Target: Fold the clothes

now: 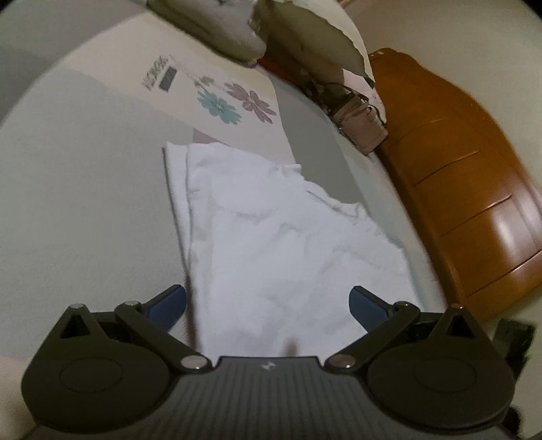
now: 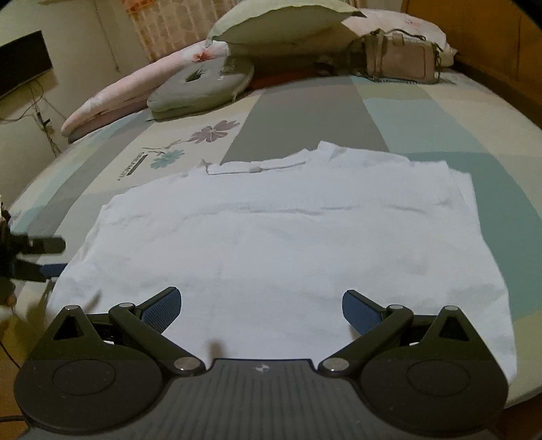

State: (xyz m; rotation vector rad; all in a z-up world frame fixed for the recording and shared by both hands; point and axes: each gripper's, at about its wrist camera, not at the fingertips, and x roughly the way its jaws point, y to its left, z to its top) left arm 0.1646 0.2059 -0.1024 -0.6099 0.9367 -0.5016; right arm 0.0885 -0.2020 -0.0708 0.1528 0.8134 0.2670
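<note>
Item count, as visible:
- One white cotton T-shirt (image 2: 281, 243), centre of frame.
- One patchwork-sheeted bed (image 2: 423, 115).
- Two pillows, upper frame: one pale green (image 2: 281, 23), one pink floral (image 2: 135, 88).
- One round grey cushion (image 2: 203, 88).
- One beige strapped handbag (image 2: 399, 57), upper right.
- One black wall-mounted screen (image 2: 20, 64), upper left.
- Two black grippers, one per wrist view, each with two blue-padded fingers (image 2: 162, 309).
</note>
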